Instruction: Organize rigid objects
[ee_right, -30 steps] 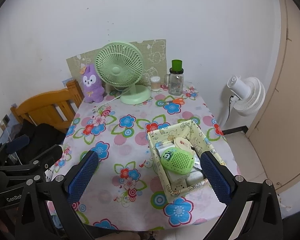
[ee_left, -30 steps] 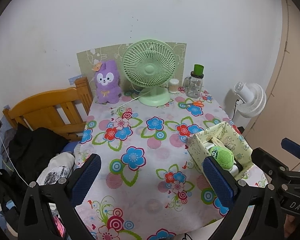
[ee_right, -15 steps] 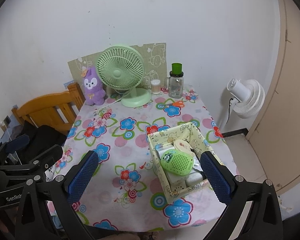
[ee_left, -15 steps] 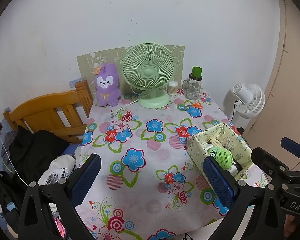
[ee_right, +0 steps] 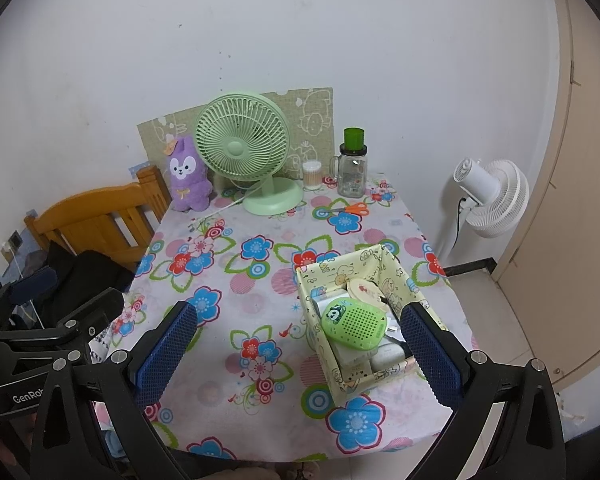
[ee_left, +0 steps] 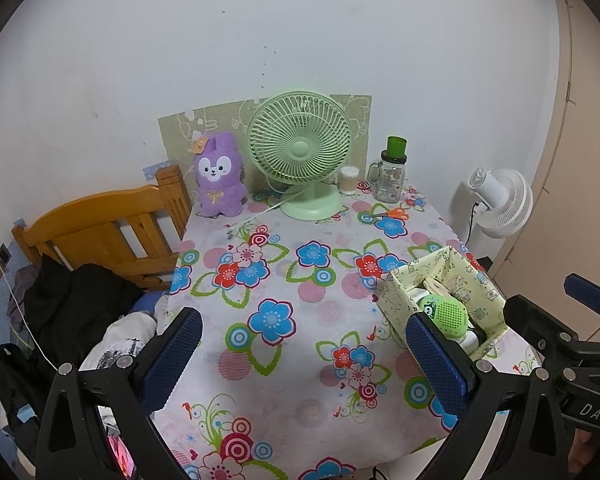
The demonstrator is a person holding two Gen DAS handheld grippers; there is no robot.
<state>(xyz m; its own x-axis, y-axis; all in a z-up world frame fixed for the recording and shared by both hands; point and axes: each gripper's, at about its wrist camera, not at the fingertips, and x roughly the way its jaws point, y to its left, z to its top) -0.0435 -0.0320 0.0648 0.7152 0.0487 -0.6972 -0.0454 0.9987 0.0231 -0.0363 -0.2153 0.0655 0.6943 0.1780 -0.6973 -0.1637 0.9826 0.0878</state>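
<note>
A yellow patterned fabric box [ee_right: 384, 268] stands on the right side of the flowered table [ee_right: 236, 280]. It holds a green perforated case [ee_right: 354, 323], a round cream compact [ee_right: 366, 291] and white items. The box [ee_left: 452, 276] and green case [ee_left: 444, 314] also show in the left wrist view. My left gripper [ee_left: 304, 354] is open and empty above the table's front edge. My right gripper [ee_right: 298, 354] is open and empty, near the box's front side.
At the back stand a green desk fan [ee_right: 246, 152], a purple plush [ee_right: 188, 176], a cotton swab jar [ee_right: 312, 174] and a glass jar with a green lid [ee_right: 352, 164]. Orange scissors [ee_right: 350, 209] lie nearby. A wooden bed frame [ee_right: 96, 220] is left, a white floor fan [ee_right: 490, 200] right.
Both grippers have pulled back and risen a little from the table, so the objects look smaller. Both stay open and empty.
</note>
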